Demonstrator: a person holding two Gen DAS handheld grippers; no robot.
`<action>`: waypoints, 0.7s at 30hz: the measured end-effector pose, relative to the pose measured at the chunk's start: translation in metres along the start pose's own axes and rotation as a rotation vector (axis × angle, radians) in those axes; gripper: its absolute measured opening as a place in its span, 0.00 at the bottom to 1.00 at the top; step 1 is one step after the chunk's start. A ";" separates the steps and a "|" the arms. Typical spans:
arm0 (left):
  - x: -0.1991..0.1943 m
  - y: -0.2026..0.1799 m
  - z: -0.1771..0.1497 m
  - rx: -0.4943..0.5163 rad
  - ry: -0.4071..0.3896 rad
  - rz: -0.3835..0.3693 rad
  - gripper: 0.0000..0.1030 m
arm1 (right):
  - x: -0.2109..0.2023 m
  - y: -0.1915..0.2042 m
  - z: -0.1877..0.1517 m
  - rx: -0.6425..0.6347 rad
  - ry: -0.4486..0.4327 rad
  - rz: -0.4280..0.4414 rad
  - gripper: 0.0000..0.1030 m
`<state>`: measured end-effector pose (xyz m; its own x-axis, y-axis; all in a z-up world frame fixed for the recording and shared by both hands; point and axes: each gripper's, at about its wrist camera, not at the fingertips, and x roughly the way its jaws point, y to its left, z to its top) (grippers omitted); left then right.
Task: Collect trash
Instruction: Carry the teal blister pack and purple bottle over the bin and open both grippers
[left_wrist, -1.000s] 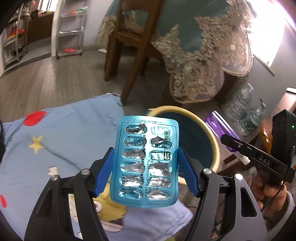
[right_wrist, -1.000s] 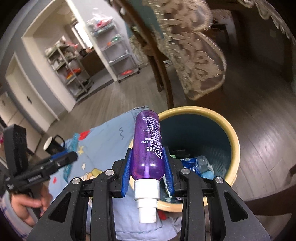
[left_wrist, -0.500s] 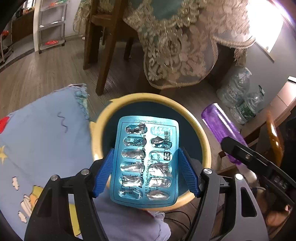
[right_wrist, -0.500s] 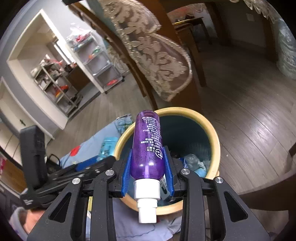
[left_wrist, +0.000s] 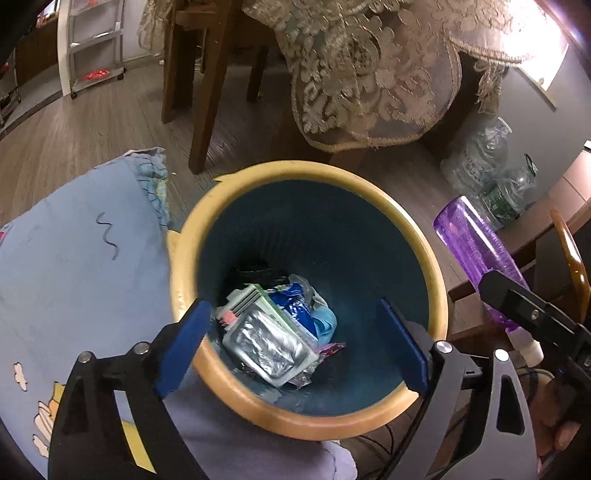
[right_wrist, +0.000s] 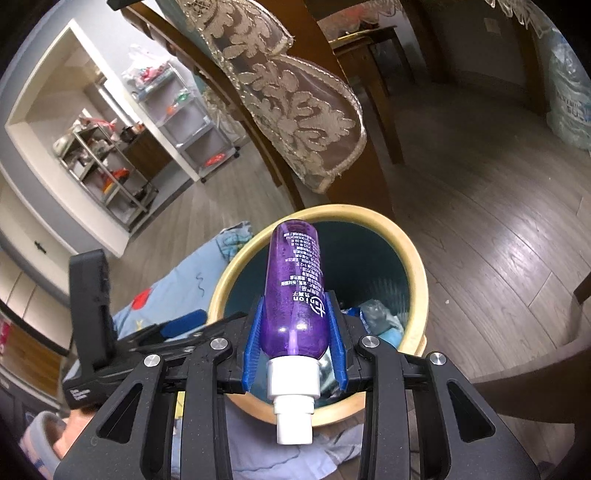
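Over the yellow-rimmed bin (left_wrist: 436, 280), the left gripper (left_wrist: 295, 343) is opening, empty; the right gripper (right_wrist: 295, 347) clamps the purple bottle (right_wrist: 297, 284), nozzle toward the camera, base pointing over the bin.

A wood-plank floor (left_wrist: 92, 122) carries the yellow-rimmed bin (left_wrist: 436, 266), a chair's legs (left_wrist: 207, 96), and clear water bottles (left_wrist: 480, 158). A blue cartoon-print blanket (left_wrist: 74, 266) lies against the bin's side.

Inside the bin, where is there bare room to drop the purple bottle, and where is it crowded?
Free: the bin's dark floor toward its right wall, beside the left gripper's right finger, whose jaws are opening, empty. Crowded: the near-left floor, with the silver blister pack and wrappers. The purple bottle sits in the right gripper.
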<state>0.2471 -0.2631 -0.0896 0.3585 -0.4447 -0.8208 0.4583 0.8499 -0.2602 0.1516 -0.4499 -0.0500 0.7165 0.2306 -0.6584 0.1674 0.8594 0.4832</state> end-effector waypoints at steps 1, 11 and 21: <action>-0.004 0.002 0.000 -0.003 -0.009 0.002 0.88 | 0.002 0.001 0.000 -0.006 0.004 -0.003 0.33; -0.060 0.025 -0.008 -0.029 -0.117 0.042 0.94 | 0.035 0.009 -0.006 -0.060 0.069 -0.036 0.33; -0.091 0.020 -0.026 -0.006 -0.160 0.033 0.94 | 0.072 0.024 -0.013 -0.148 0.136 -0.107 0.33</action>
<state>0.2020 -0.1984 -0.0336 0.4980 -0.4557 -0.7378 0.4399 0.8660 -0.2379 0.1985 -0.4062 -0.0933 0.6004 0.1856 -0.7779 0.1292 0.9374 0.3234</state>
